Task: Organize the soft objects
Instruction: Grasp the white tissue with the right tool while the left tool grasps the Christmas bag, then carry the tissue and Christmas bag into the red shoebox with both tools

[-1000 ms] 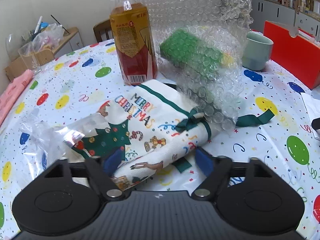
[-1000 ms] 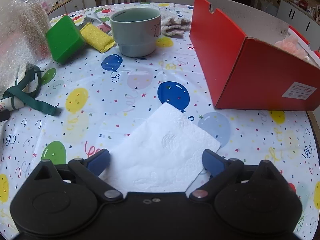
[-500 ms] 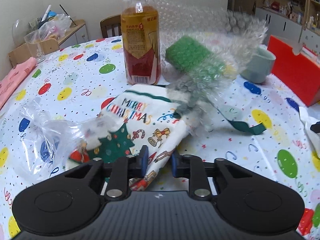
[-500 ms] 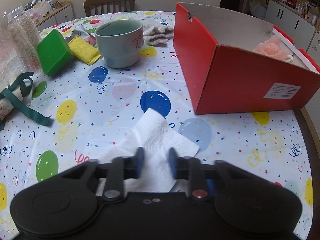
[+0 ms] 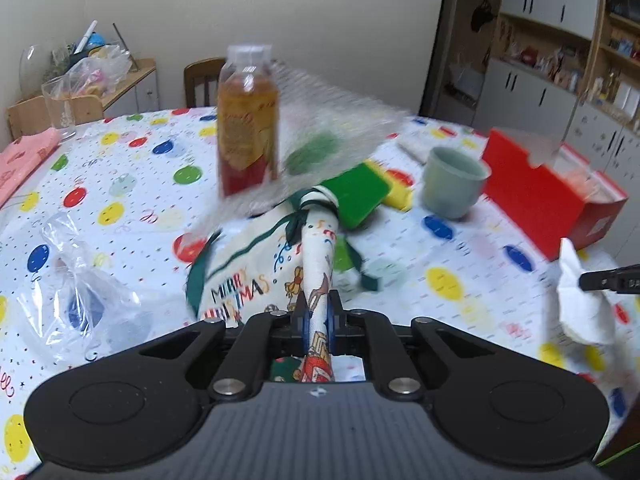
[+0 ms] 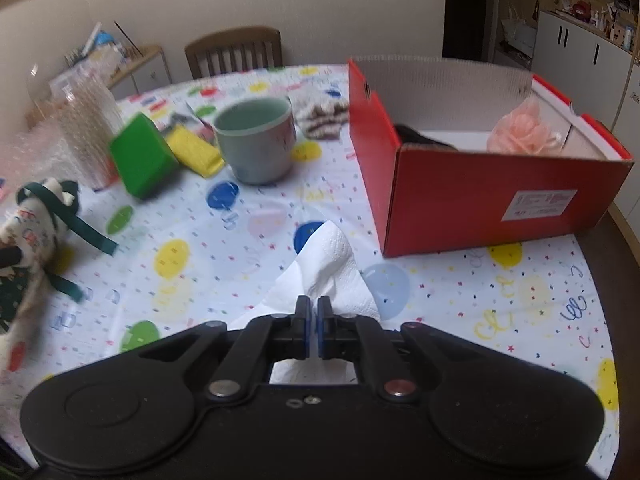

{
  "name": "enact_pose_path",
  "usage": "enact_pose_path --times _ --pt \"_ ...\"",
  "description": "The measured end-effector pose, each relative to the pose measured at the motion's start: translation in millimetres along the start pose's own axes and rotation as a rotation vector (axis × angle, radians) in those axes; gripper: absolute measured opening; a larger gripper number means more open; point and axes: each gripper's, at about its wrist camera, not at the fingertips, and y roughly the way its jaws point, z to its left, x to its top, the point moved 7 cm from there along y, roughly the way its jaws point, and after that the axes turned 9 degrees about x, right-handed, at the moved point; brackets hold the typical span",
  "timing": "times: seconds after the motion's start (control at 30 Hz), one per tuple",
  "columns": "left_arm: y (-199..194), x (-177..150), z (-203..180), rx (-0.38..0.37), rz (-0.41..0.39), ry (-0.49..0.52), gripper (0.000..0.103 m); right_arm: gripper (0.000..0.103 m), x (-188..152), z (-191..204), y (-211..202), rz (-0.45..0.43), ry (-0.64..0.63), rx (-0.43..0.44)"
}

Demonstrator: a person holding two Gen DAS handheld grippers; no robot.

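Half a second on, both loads had risen; the left gripper pinched the Christmas cloth, the right gripper the tissue, seemingly clear of the table; the red box looked the likely destination.

A home dining room: balloon-print tablecloth, wooden chair, white cabinets with cluttered shelves.

Your left gripper is clamped on the Christmas cloth, lifting it; your right gripper pinches the white paper napkin, jaws nearly together.
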Motion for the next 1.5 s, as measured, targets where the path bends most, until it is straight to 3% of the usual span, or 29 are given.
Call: enact_pose_path --times 0.5,1.0,1.5 --pt "-54.1 48.6 -80.7 -0.158 -0.133 0.024 0.007 0.003 47.7 -8.1 -65.9 -0.167 -0.017 0.105" --pt "-56.0 103.7 -196.2 -0.279 -0.191 0.045 0.007 0.003 91.0 -87.1 -97.5 -0.246 -0.032 0.115" --pt "-24.7 169.6 -311.8 -0.329 -0.225 0.07 0.007 0.003 133.5 -181.5 -93.5 -0.26 -0.045 0.086"
